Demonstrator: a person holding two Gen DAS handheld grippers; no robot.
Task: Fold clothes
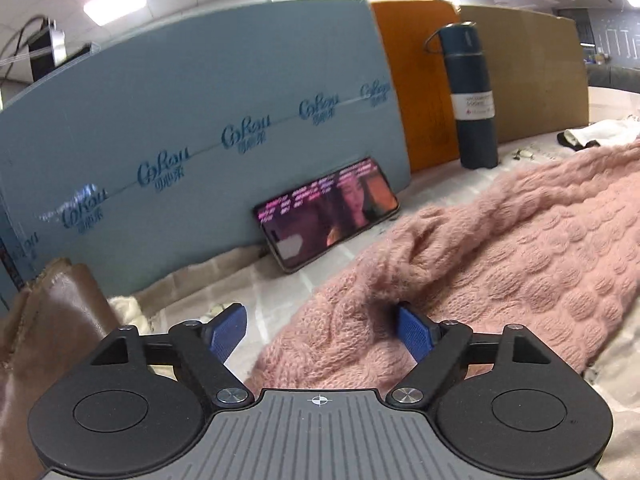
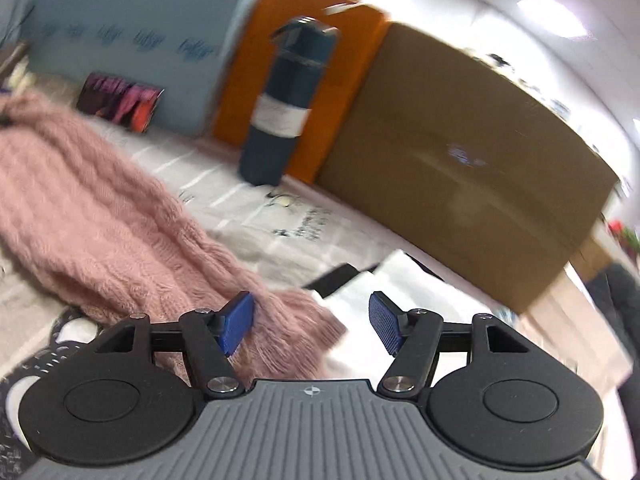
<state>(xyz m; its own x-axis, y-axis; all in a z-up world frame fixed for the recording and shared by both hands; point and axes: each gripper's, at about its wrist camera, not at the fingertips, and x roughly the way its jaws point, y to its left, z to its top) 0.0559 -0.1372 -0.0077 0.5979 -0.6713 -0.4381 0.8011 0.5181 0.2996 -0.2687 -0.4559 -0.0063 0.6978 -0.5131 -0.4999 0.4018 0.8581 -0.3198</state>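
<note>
A fuzzy pink knit sweater [image 1: 500,240] lies spread on the light cloth-covered table. My left gripper [image 1: 320,330] is open, with one end of the sweater lying between its blue pads; the right pad [image 1: 414,330] touches the knit. In the right wrist view the sweater [image 2: 100,216] runs from the left to its ribbed end [image 2: 296,320], which lies between the pads of my open right gripper [image 2: 312,322]. That view is blurred by motion.
A dark blue flask [image 1: 470,96] stands at the back, also in the right wrist view [image 2: 284,108]. A phone [image 1: 328,212] leans on a blue board [image 1: 180,120]. Orange [image 1: 416,80] and brown [image 2: 460,152] boards line the back. White folded cloth [image 2: 400,284] lies on the right, brown material [image 1: 52,320] on the left.
</note>
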